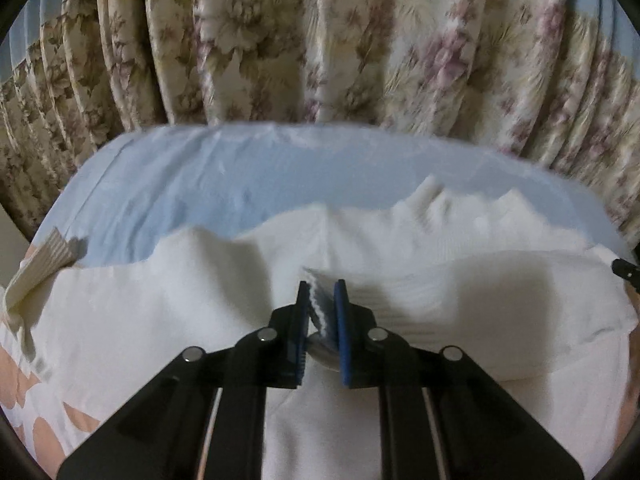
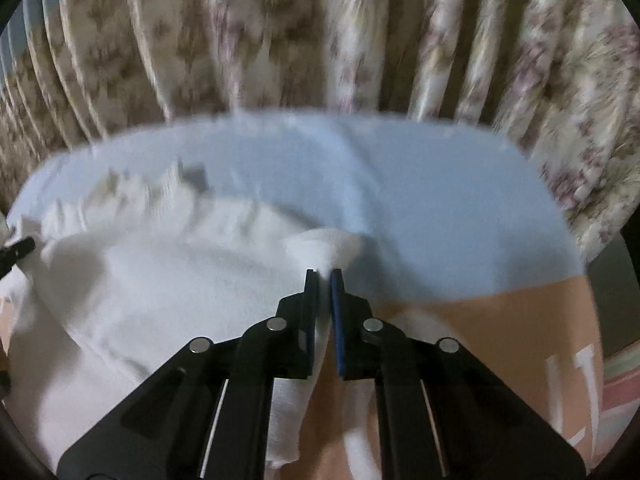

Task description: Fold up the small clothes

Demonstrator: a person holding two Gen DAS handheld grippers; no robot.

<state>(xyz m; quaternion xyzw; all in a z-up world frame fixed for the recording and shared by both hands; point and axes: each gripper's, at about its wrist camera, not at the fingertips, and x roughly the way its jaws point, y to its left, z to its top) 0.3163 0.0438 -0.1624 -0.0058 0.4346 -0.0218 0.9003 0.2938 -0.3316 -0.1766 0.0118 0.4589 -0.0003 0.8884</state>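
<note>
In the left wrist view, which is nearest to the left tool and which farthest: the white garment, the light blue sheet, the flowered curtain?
1. White garment: pinched in the left tool.
2. Light blue sheet: beyond the garment.
3. Flowered curtain: farthest, behind the sheet.

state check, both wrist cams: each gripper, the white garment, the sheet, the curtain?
left gripper: shut on white garment, pinching an edge fold
right gripper: shut on white garment, pinching a bunched edge
white garment: rumpled, spread on the bed, not yet folded flat
blue sheet: spread, lightly creased
curtain: drawn, hanging in pleats
</note>
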